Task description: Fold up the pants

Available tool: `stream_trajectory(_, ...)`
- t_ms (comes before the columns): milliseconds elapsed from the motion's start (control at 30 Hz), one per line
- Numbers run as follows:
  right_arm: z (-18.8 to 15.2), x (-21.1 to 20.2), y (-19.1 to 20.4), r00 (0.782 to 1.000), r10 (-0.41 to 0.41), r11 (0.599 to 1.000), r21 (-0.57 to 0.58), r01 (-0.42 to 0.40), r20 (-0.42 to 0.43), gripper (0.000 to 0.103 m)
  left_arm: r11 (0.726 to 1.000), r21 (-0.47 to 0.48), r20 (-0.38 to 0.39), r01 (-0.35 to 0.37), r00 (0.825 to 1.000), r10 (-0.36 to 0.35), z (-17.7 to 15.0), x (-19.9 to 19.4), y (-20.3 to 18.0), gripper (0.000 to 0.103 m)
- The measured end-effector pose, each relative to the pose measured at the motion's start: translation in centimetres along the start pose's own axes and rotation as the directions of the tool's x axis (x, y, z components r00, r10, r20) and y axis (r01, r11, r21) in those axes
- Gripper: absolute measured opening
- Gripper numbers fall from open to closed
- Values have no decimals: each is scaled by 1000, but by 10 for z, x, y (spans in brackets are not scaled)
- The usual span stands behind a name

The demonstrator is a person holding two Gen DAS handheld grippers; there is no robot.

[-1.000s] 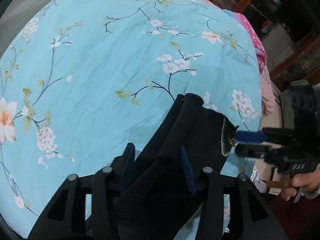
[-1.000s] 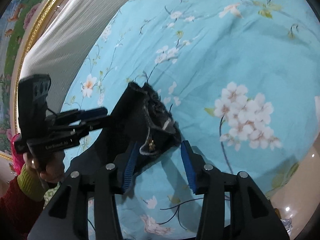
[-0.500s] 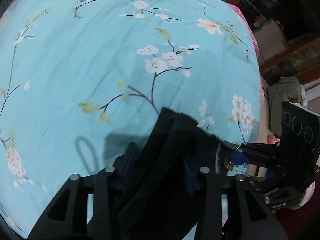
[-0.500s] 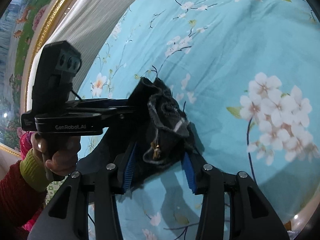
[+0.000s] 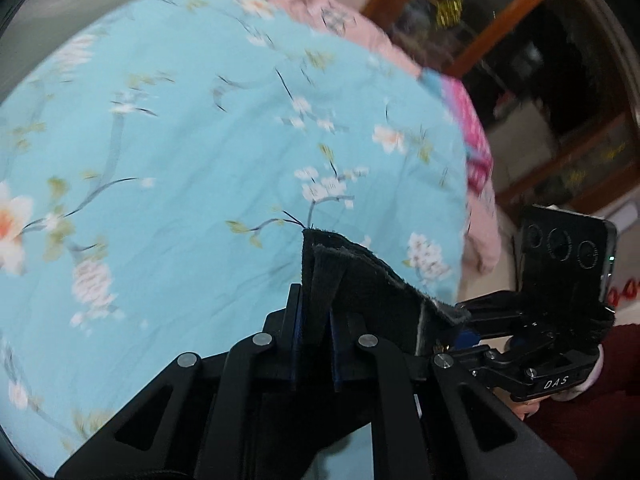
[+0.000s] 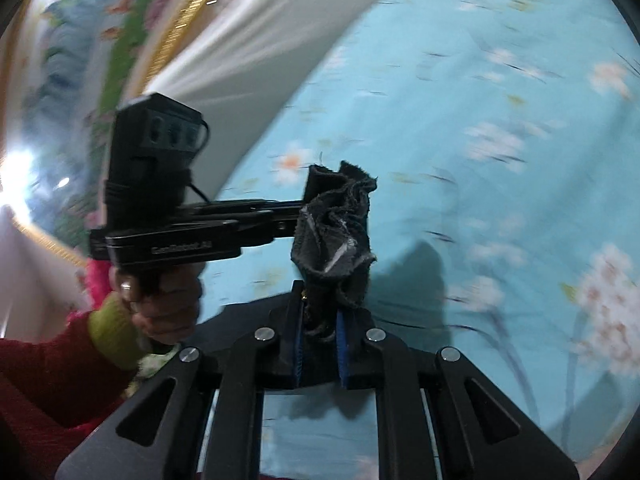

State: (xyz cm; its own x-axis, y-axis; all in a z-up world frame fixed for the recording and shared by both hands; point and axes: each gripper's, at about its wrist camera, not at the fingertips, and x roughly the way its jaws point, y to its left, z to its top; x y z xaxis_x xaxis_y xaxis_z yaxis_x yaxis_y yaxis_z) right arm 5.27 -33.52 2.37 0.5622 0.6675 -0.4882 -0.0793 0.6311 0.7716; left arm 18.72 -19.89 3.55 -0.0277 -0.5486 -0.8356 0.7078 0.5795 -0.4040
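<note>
Over a bed spread with a blue floral sheet point(image 5: 168, 152), a person is holding a gripper in each hand, and both are pinching the top edge of a pair of dark pants point(image 5: 360, 280), which is being carried clear of the sheet. The left gripper point(image 5: 314, 344) has just been closing its jaws and is now clamping a bunched fold of the fabric between its blue pads; the right gripper point(image 6: 320, 340) has likewise just been closing and is nipping a crumpled wad near the button. Seen from the right wrist, the left gripper point(image 6: 292, 220) is biting the cloth from the side while the pants point(image 6: 336, 220) are standing up in a ragged knot. The danger, judging from these views, is that each bite is taking several layers unevenly, so a layer could be slipping free as the weight comes on. With the two grips this near each other, the garment may also be hanging twisted rather than flat, spoiling the fold.
</note>
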Motion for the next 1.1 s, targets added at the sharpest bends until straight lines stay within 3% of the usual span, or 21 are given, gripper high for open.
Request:
stream_trajectory(267,7,40,73,983,136,978,-142,-153,-124,15,993,-115,144,-35,988,51,-47,-82,22,10)
stream_trajectory(567,-16,92,114,944,142,941,-255,-222,-299,15,955,-288,202,-75,970,137,-127,-121,59,9)
stream_trajectory(800,-51,142,125,894,86,910,-331,-250,-440,15,887,-446,179,-120,959,220,-183,-114,91,3)
stream_trajectory(1100,-80,184,133,840,-6,875,-410,-259,-543,15,805,-580,159,-120,953,257,-231,-100,113,3)
